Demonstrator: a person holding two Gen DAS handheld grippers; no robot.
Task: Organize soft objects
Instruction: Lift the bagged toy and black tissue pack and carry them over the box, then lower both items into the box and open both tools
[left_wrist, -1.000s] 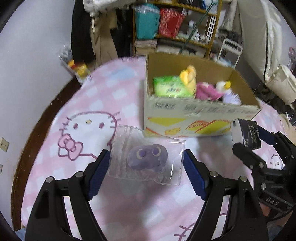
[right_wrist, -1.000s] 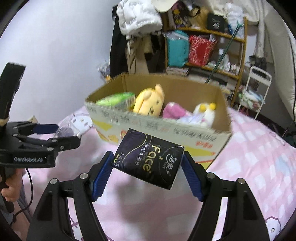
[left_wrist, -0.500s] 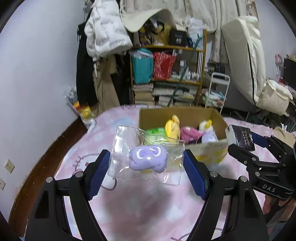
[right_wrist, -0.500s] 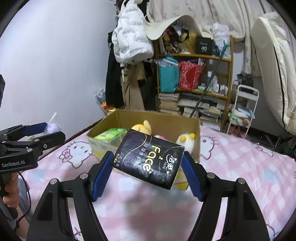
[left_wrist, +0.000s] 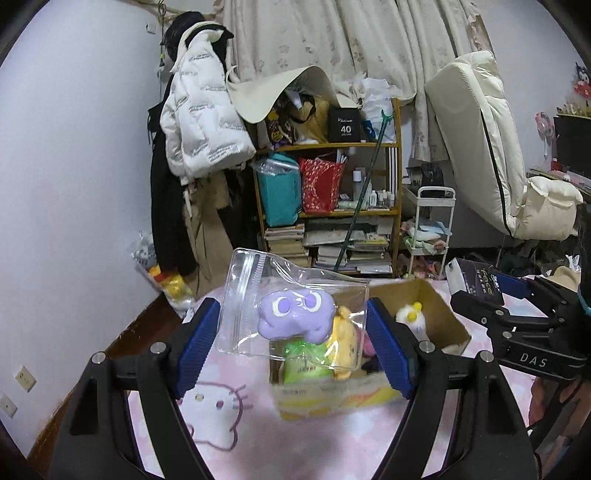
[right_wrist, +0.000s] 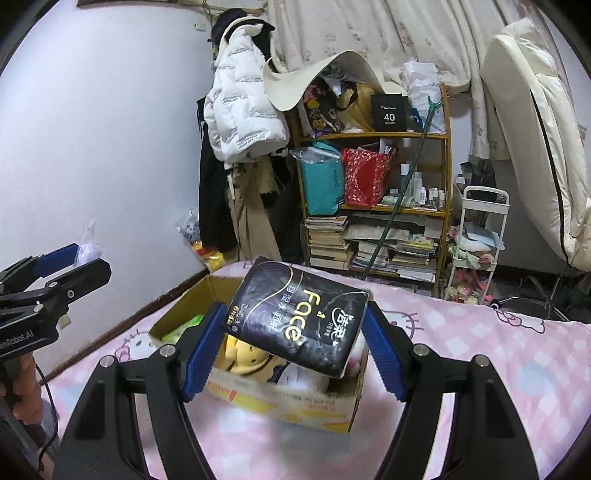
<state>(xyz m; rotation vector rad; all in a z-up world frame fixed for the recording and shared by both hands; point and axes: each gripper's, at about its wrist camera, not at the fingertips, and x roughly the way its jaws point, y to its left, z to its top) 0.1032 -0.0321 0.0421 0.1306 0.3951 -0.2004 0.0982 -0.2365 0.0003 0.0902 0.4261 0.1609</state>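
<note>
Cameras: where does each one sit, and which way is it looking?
Left wrist: sits on the left gripper, facing the cardboard box and bookshelf; its fingers hold a bagged purple plush.
Right wrist: sits on the right gripper, facing likewise, holding a black tissue pack.
Both show the box, the bookshelf and the other gripper.

My left wrist camera looks forward and slightly down over the cardboard box (left_wrist: 439, 314); my right one faces the same way. Both share the box and the shelf (right_wrist: 373, 206).
</note>
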